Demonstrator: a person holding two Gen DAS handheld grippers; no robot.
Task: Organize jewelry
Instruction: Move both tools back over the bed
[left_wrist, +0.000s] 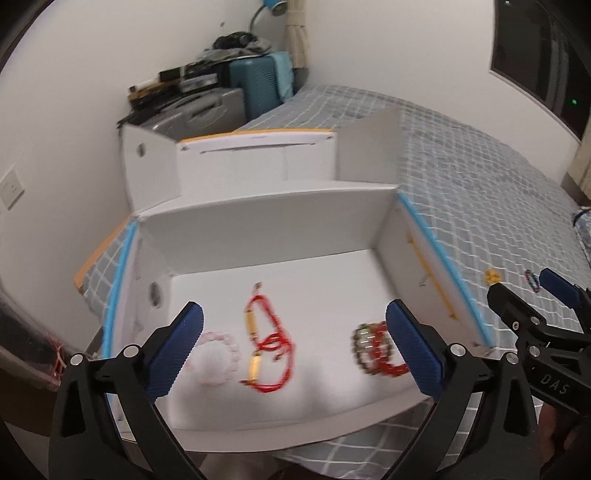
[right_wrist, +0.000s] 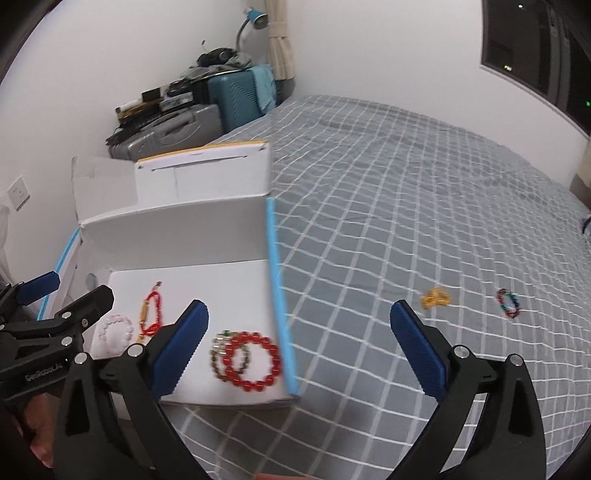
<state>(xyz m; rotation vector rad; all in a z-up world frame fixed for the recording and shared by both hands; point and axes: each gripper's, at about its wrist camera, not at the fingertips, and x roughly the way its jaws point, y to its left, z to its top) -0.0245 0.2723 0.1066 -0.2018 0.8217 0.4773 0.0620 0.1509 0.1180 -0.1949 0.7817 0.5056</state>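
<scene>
Two pieces are left outside the white box (right_wrist: 192, 236): a gold piece (right_wrist: 436, 297) and a multicolour bead bracelet (right_wrist: 509, 303), both on the checked bedspread (right_wrist: 406, 184), well right of the box's blue-edged wall, bracelet farther out. Inside the box: red bead bracelet (right_wrist: 253, 362) overlapping a dark-and-green beaded one (right_wrist: 218, 356) near the right wall, red cord bracelet with gold tubes (left_wrist: 266, 347) mid-floor, pale pink bead bracelet (left_wrist: 218, 358) toward the left wall.

My right gripper (right_wrist: 299, 347) is spread wide, holding nothing, straddling the box's right wall. Left gripper (left_wrist: 295, 347) is also spread, empty, over the box floor.

Risks, as I judge them: the gold piece is small and flat on soft fabric, so closing on it could pinch bedspread or let it slip. Swinging right, the left finger could clip the box wall and shift the box. Dropping new items could tangle with the red cord.

Right wrist view shows both loose pieces clearly; left view only catches them at the edge, partly behind the other gripper. Left view shows the cord and pink bracelets unobstructed, plus a second open box section behind. Both frames are motion-blurred.
</scene>
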